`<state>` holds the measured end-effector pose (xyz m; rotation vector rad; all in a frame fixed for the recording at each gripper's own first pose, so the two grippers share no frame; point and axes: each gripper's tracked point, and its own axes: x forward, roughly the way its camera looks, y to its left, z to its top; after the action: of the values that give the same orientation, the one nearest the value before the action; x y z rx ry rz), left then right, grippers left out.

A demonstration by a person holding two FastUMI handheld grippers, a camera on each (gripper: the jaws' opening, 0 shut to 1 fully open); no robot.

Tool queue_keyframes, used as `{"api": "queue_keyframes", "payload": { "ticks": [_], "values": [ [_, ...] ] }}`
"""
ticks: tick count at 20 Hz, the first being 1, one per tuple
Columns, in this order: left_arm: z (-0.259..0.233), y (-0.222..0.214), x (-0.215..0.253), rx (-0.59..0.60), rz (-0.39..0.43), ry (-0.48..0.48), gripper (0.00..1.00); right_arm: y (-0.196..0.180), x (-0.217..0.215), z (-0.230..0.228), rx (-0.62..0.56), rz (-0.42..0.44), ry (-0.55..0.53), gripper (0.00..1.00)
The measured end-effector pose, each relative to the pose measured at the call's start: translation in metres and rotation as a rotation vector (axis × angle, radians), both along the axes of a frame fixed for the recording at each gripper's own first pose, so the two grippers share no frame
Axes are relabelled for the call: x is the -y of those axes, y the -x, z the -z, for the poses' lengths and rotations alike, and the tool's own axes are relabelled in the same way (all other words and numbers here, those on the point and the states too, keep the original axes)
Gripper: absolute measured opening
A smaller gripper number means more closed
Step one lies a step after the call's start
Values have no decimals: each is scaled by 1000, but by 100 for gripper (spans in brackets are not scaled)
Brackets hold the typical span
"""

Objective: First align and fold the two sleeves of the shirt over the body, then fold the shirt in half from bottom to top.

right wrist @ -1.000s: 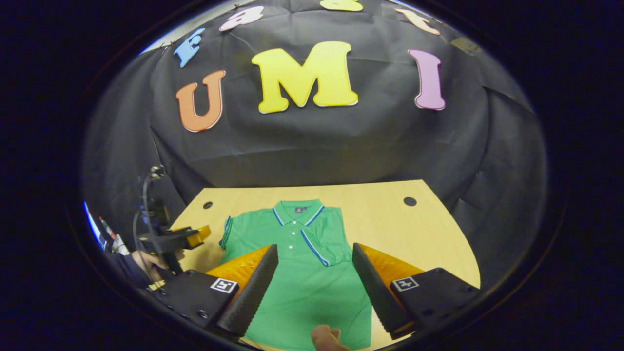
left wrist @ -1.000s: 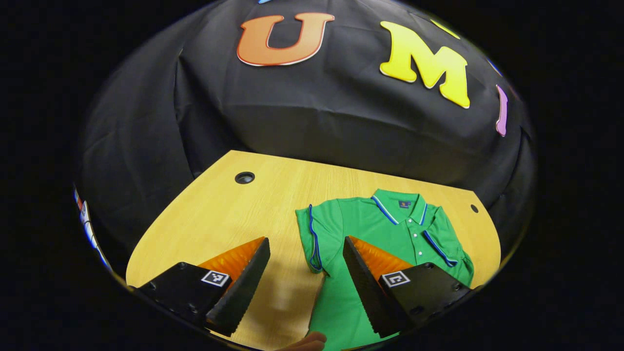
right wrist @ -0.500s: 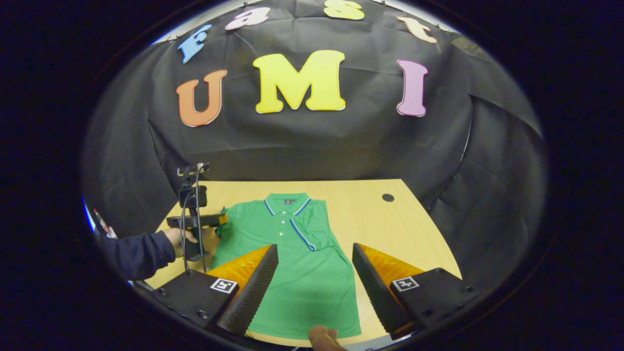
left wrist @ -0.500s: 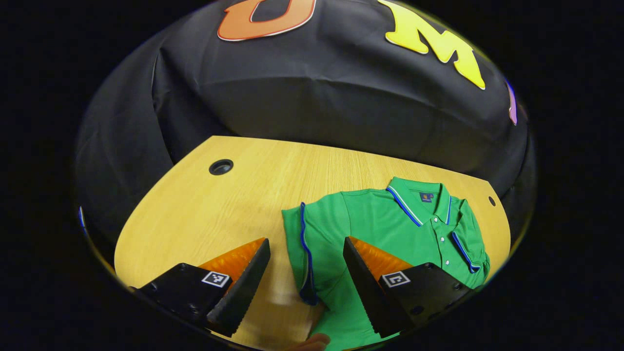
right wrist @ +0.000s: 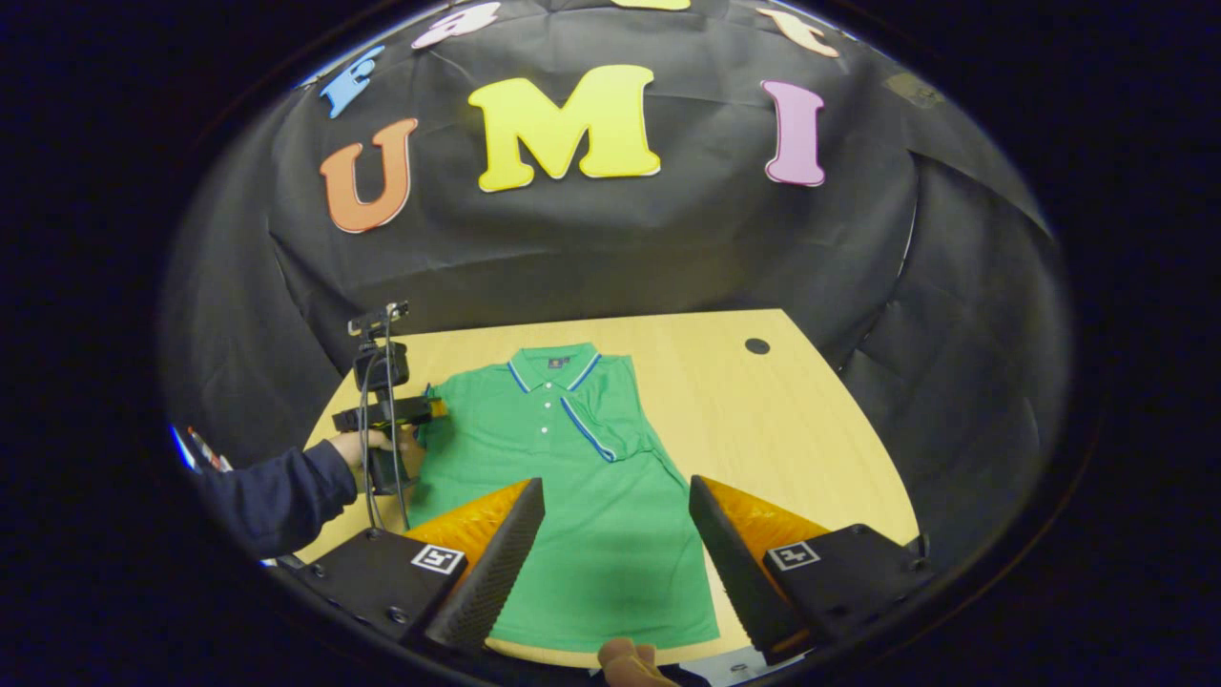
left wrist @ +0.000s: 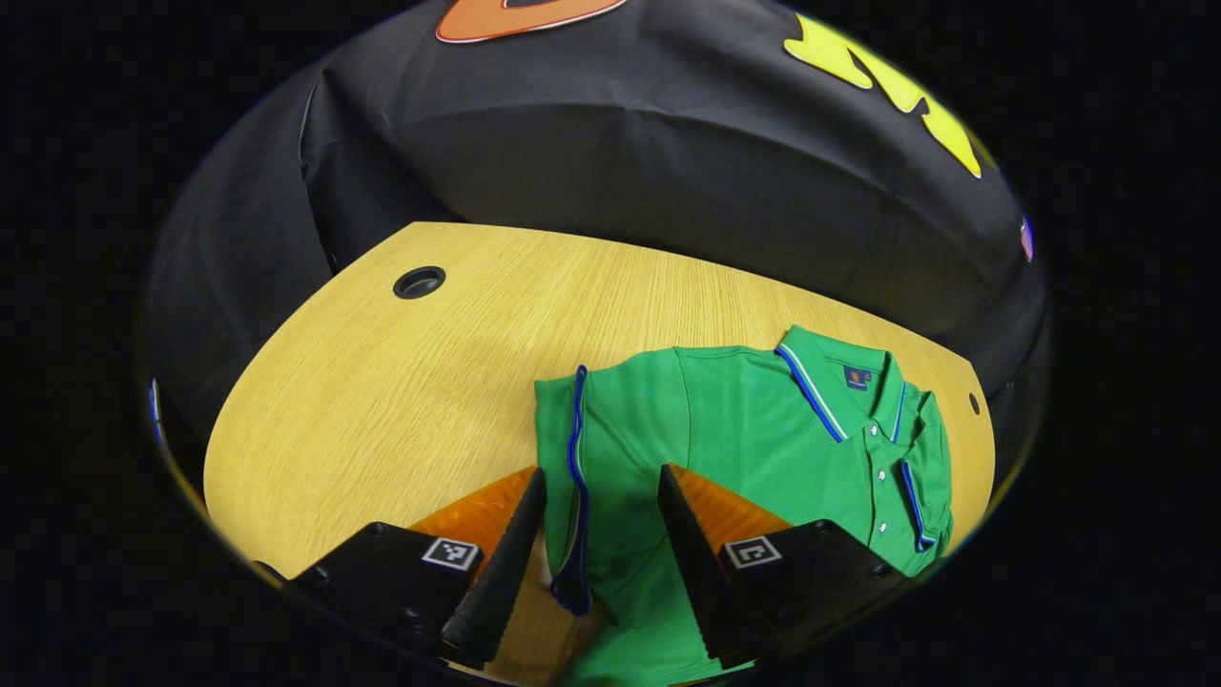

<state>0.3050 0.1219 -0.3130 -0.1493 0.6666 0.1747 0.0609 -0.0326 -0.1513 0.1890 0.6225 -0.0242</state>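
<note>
A green polo shirt (left wrist: 763, 429) with blue trim lies flat on the wooden table (left wrist: 382, 401), collar away from me. In the left gripper view, its blue-edged left sleeve (left wrist: 577, 477) lies spread out between the fingers of my left gripper (left wrist: 599, 472), which is open and low over it. In the right gripper view, the shirt (right wrist: 572, 496) has its right sleeve (right wrist: 606, 425) folded over the chest. My right gripper (right wrist: 615, 482) hangs open above the shirt's lower body. The left gripper (right wrist: 429, 412) shows at the shirt's left sleeve, held by a hand in a dark sleeve.
The table (right wrist: 792, 429) has a cable hole (left wrist: 419, 282) at the far left and another (right wrist: 756, 345) at the far right. Black cloth walls stand close behind the table. A person's fingertip (right wrist: 625, 658) shows at the near edge.
My left gripper has moved forward onto the left sleeve, and its fingers have narrowed a little around it. My right gripper has drawn back slightly; the shirt sits farther off.
</note>
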Motion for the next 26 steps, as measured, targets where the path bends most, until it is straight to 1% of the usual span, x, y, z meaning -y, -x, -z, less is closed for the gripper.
{"api": "queue_keyframes", "payload": {
  "ticks": [1,2,3,4,5,7,8,9,11,12,13,14,15,18,19,20,21,23,24,25,26],
  "values": [
    [-1,-1,-1,4,2,-4,80,-2,0,1,-4,3,0,99],
    [-3,-2,-1,7,10,-13,71,-4,2,0,-5,11,3,99],
    [-2,-3,0,2,20,-20,73,-6,4,-2,-5,16,2,95],
    [0,-2,0,-13,27,-23,70,-6,3,-2,-9,17,-1,95],
    [1,-2,-3,-19,26,-35,53,-7,3,-2,-14,16,-3,97],
    [2,-1,-5,-34,32,-55,43,-9,1,1,-31,5,2,100],
    [2,0,-6,-46,34,-65,41,-11,0,3,-38,-3,7,99],
    [2,2,-9,-56,28,-68,33,-13,-1,3,-41,-10,9,99],
    [2,2,-10,-64,10,-53,26,-19,-5,4,-44,-30,26,95],
    [3,2,-12,-71,8,-64,24,-23,-5,1,-35,-38,41,95],
    [3,3,-14,-77,11,-72,18,-28,-8,-4,-19,-51,43,99],
    [2,2,-14,-81,18,-71,12,-31,-10,-9,-3,-62,50,99],
    [3,3,-12,-87,29,-65,8,-32,-11,-12,8,-75,60,95],
    [2,6,-10,-90,46,-27,5,-34,-15,-20,37,-91,58,96],
    [2,6,-10,-94,49,-27,4,-36,-17,-22,49,-94,49,99],
    [0,7,-10,-98,55,-35,4,-39,-15,-22,62,-94,49,99],
    [-5,6,-12,-93,61,-58,4,-40,-13,-22,71,-95,54,95],
    [-19,3,-16,-74,76,-110,4,-35,-7,-19,70,-86,50,95],
    [-25,2,-12,-64,95,-125,4,-33,-6,-17,63,-82,37,96],
    [-32,1,-8,-54,110,-135,4,-32,-2,-14,58,-75,27,99],
    [-36,-1,-3,-49,125,-141,3,-30,1,-11,54,-70,19,95]
  ]
}}
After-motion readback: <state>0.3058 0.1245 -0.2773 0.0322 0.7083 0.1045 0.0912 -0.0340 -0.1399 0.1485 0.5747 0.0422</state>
